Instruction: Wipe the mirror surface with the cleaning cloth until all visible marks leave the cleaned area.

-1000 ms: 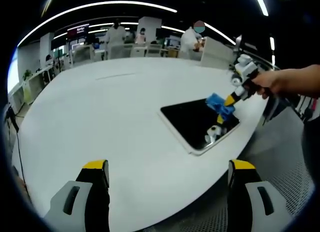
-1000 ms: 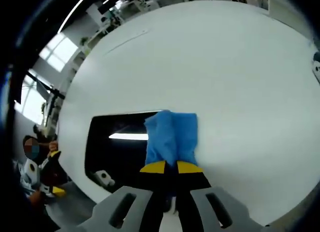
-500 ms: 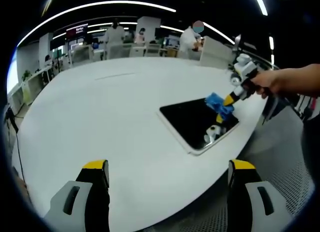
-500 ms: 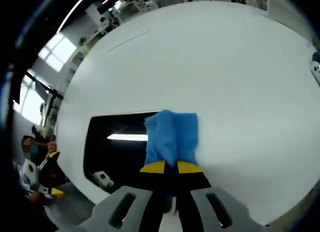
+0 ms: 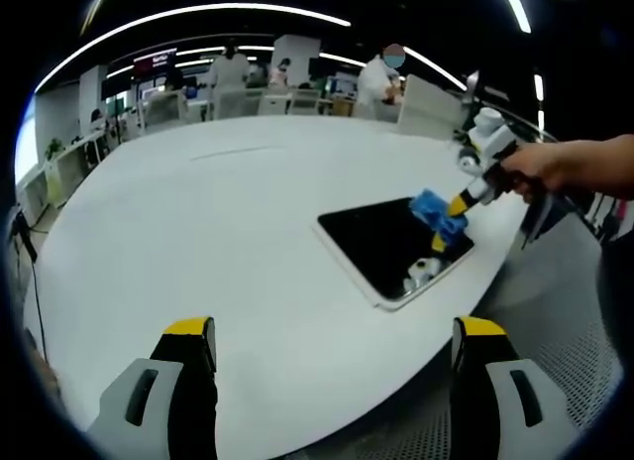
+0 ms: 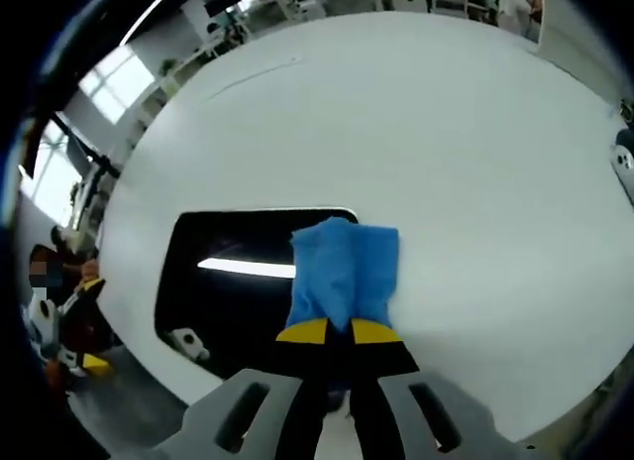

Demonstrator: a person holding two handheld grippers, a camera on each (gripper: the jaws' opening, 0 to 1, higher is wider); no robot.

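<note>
A dark rectangular mirror (image 5: 389,246) (image 6: 233,287) lies flat near the rim of a big white round table (image 5: 218,232). My right gripper (image 6: 340,331) is shut on a blue cleaning cloth (image 6: 346,277), which rests on the mirror's right edge. From the left gripper view the same right gripper (image 5: 458,202), held by a person's hand (image 5: 535,168), presses the blue cloth (image 5: 432,206) on the mirror's far corner. My left gripper (image 5: 332,331) stands open well back from the mirror, over the table's near part, with nothing between its jaws. A bright light streak reflects in the glass.
A small white object (image 5: 422,272) (image 6: 184,343) appears at the mirror's edge nearest the table rim. Grey floor (image 5: 555,311) lies beyond the table. Desks, screens and several people stand at the back of the room (image 5: 248,73).
The right gripper with the cloth has shifted slightly across the mirror's edge. In its view the mirror now sits a bit further under the cloth. The left gripper has not moved.
</note>
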